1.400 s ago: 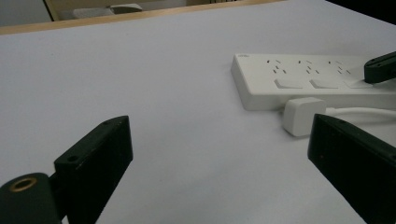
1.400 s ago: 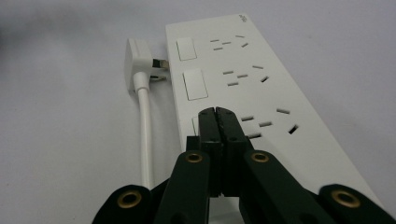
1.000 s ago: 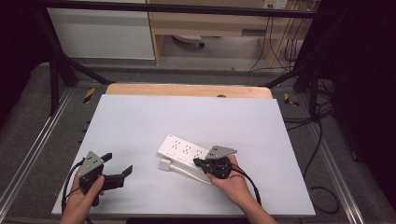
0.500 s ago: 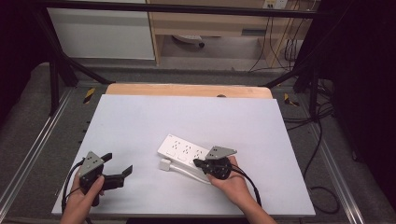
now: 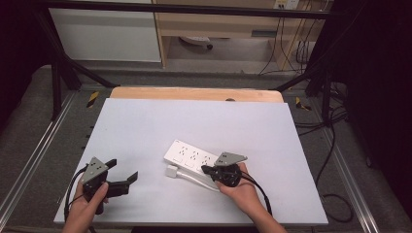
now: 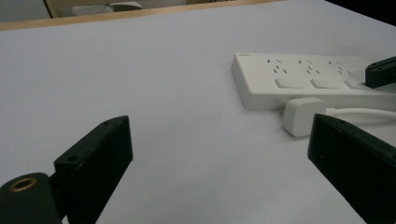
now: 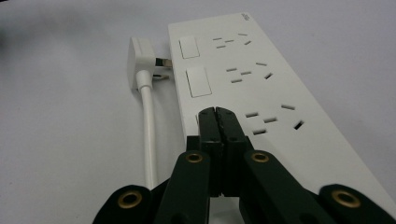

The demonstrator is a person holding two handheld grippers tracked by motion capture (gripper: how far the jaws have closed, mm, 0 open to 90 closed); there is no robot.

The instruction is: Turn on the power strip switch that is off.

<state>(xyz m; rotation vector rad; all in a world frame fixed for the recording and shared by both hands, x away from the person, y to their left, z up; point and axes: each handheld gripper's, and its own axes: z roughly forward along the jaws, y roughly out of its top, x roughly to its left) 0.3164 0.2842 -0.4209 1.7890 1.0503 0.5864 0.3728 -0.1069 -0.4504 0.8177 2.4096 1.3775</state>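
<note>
Currently closed: right gripper (image 7: 217, 114), jaws pressed flat together, nothing held between them. Tips set down on the nearest of three rocker switches on the white power strip (image 7: 261, 88), directly ahead of and under the closed jaws. Closed for a reason, by judgement: two joined tips make one narrow, stiff point, suited to pressing a single switch without touching the sockets beside it. Whether the tips actually bear on the switch or hover just above it: hard to tell, as the jaws cover the contact spot.

Beyond the tips, along the strip: two more switches (image 7: 190, 47), each with its socket group to the right. To the left of the jaws: white cable (image 7: 148, 135), running away from the gripper beside the strip's edge and ending at the white plug (image 7: 141, 58), which lies on its side with prongs toward the strip, unplugged. Likely placed there to keep the strip unpowered and the cable clear of the pressing path.

Left gripper (image 5: 116, 177): jaws wide apart, empty, parked low on the table (image 5: 145, 126), well apart from the strip. From its own camera, strip (image 6: 308, 79) and plug (image 6: 301, 114) ahead and to the right, the right gripper's tip (image 6: 380, 72) at the strip's far end. Held open and aside, presumably on standby to steady the strip or take the plug.
</note>
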